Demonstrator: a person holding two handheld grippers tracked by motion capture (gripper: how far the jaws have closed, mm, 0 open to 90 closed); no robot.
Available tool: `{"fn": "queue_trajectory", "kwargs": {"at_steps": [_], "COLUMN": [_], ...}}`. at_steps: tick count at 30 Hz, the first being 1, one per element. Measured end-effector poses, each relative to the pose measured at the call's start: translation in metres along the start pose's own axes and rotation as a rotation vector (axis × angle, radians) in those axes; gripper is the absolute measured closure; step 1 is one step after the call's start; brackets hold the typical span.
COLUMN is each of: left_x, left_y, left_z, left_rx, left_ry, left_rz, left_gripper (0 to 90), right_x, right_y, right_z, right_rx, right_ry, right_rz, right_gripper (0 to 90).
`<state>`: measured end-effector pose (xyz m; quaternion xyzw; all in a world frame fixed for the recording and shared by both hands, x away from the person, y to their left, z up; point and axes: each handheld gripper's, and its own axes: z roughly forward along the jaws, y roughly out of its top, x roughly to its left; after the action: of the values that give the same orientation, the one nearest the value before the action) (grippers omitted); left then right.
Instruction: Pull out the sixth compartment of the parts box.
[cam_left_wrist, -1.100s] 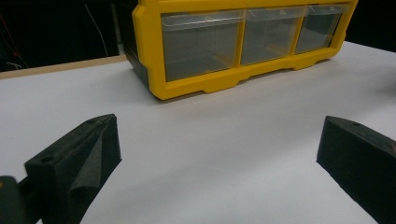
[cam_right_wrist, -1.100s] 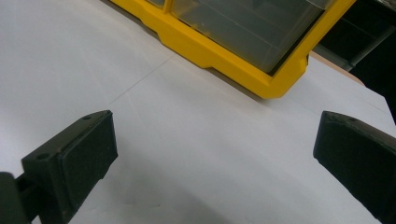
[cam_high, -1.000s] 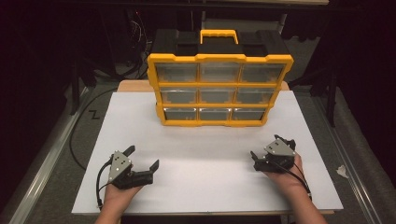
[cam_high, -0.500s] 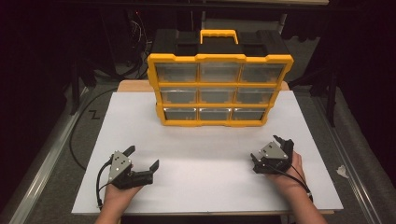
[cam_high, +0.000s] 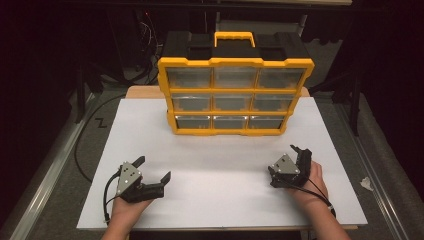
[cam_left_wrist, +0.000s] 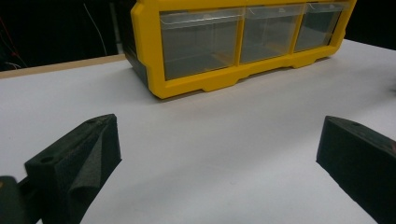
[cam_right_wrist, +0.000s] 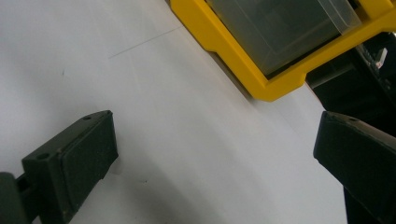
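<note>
A yellow and black organizer (cam_high: 235, 95) with a yellow handle and nine clear drawers stands upright at the back middle of the white table top (cam_high: 220, 165). All its drawers look pushed in. My left gripper (cam_high: 154, 167) rests near the front left, open, with nothing between its jaws. My right gripper (cam_high: 287, 157) sits near the front right, rolled to one side and also open and empty. Beyond the left gripper (cam_left_wrist: 217, 158) I see the organizer's (cam_left_wrist: 233, 42) bottom row. Past the right gripper (cam_right_wrist: 215, 154) lies the organizer's (cam_right_wrist: 280, 42) lower right corner.
Bare white surface separates both grippers from the organizer. A black cable (cam_high: 82, 150) curves along the floor at the left of the table. A small white scrap (cam_high: 366, 184) lies on the floor at the right. Dark space surrounds the table.
The right gripper has shifted slightly to the left and turned a little. The left gripper and the organizer have not moved.
</note>
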<state>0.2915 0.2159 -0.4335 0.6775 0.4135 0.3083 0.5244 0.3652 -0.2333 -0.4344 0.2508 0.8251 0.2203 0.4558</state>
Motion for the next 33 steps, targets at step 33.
{"fn": "queue_trajectory", "kwargs": {"at_steps": [33], "left_x": [-0.001], "left_y": [0.000], "left_z": [0.000], "left_rx": [0.000], "left_ry": [-0.003], "left_rz": [0.011], "left_gripper": [0.7], "right_x": [0.015], "right_y": [0.013], "right_z": [-0.011], "right_rx": [0.026], "right_ry": [-0.159], "right_rz": [-0.383], "right_gripper": [1.1]}}
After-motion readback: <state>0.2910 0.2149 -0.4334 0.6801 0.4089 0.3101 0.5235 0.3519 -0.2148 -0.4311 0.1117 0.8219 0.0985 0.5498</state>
